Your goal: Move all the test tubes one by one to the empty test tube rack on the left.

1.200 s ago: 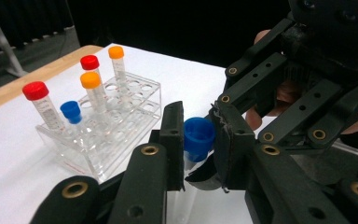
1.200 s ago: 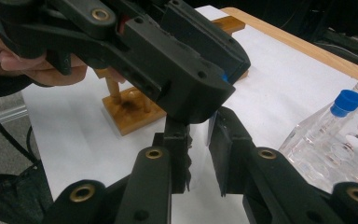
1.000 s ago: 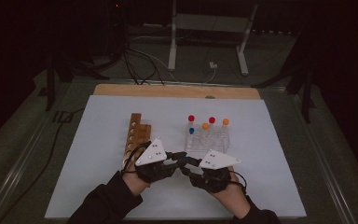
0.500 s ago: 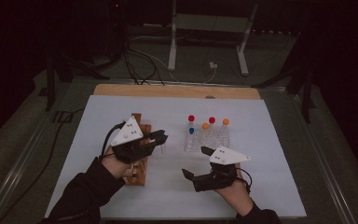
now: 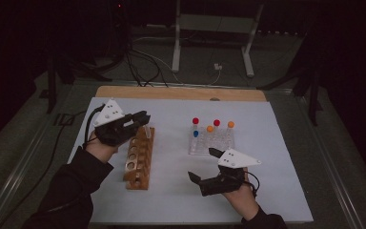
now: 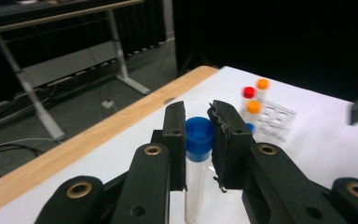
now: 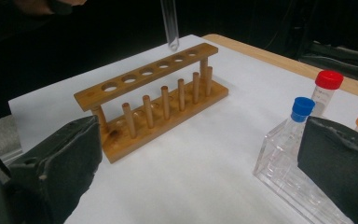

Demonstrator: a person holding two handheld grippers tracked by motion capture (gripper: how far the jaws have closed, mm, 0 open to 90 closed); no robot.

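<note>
left gripper [image 5: 143, 119]: clamped just under the blue cap of the tube [image 6: 196, 154], holding it upright over the wooden rack [image 5: 139, 157] holes, looks ready to drop in
right gripper [image 5: 205, 167]: jaws just opened wide, nothing in them, parked beside the clear rack [image 5: 212, 142]

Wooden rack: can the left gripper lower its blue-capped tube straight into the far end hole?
Probably yes. The left gripper holds the tube upright, its tip hanging just above the wooden rack, whose end holes look empty, with nothing between.
</note>
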